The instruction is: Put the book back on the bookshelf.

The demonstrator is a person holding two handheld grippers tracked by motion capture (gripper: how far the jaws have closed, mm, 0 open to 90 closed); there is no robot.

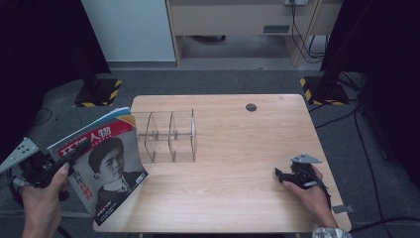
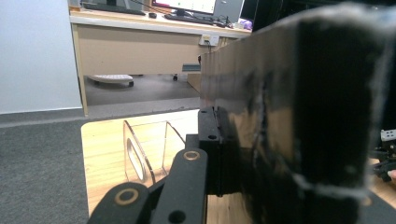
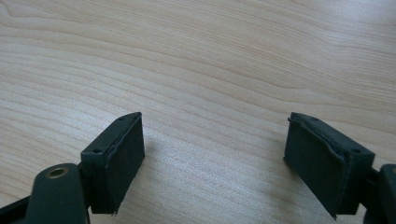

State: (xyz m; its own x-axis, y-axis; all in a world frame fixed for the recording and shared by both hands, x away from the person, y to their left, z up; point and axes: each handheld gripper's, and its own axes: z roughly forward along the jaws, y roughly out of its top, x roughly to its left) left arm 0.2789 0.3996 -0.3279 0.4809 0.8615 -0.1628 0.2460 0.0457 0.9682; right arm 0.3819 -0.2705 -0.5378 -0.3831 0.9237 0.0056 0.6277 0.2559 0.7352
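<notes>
High view shows the left gripper (image 1: pixel 69 154) with jaws clamped on the magazine (image 1: pixel 106 166), which should go upright into a slot of the clear rack (image 1: pixel 168 136), while the right gripper (image 1: pixel 285 176) rests wide open on the table (image 1: pixel 237 148).

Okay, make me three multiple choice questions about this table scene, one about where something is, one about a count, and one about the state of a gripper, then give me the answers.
1. Where does the clear acrylic rack stand?
A. on the table's left part
B. at the table's right edge
C. on the floor

2. How many magazines are in the scene?
A. three
B. two
C. one

3. How is the right gripper?
A. shut on the magazine
B. open over bare wood
C. shut on the rack

Answers:
1 A, it stands near the table's left end.
2 C, one magazine, held by the left gripper.
3 B, its jaws stand apart with nothing between.
</notes>
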